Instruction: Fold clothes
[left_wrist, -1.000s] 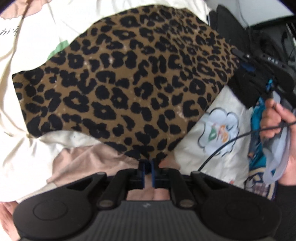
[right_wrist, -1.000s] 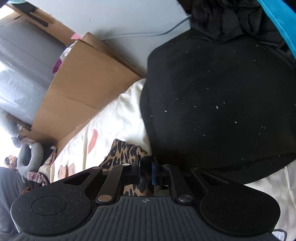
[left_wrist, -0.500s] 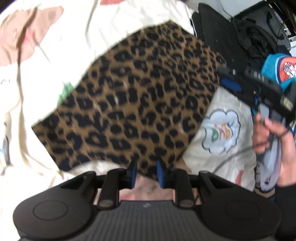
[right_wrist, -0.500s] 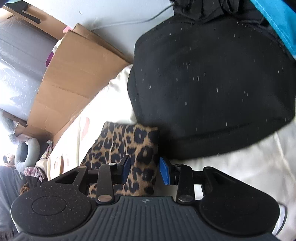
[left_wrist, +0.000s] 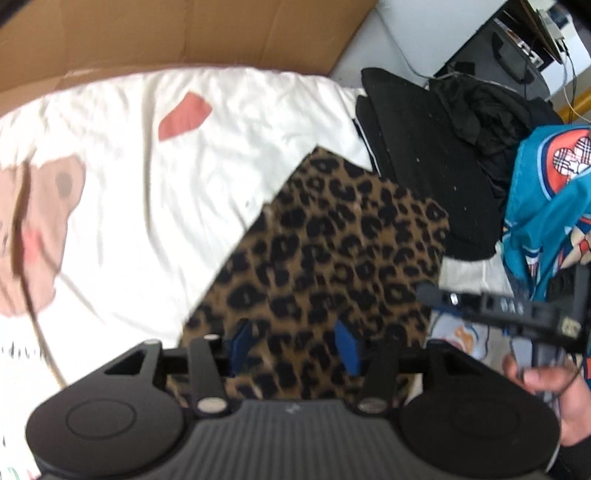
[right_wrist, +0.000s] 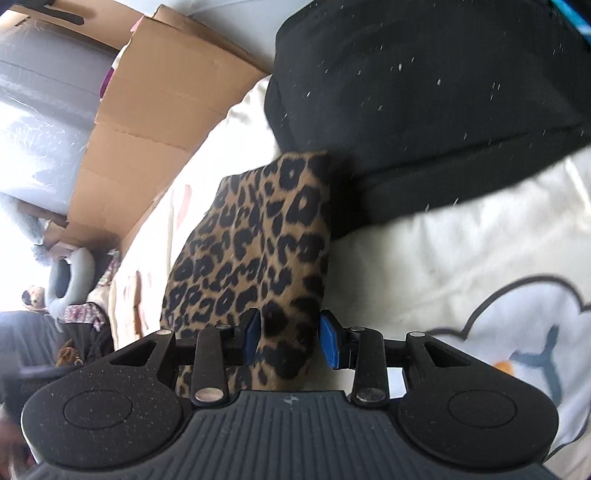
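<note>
Left wrist view: bed sheet (left_wrist: 207, 177), cream with printed patches, carries the leopard-print garment (left_wrist: 332, 258) lying flat as a compact folded rectangle, its far corner just beside a stack of black clothes (left_wrist: 424, 166); this piece looks finished, while the blue printed garment (left_wrist: 546, 206) at the right edge looks unfolded. Left gripper (left_wrist: 295, 345): fingers apart, having just been opening, nothing clamped. Right gripper (right_wrist: 290, 338): fingers apart astride the leopard fold's near edge, pads not pressing.
</note>
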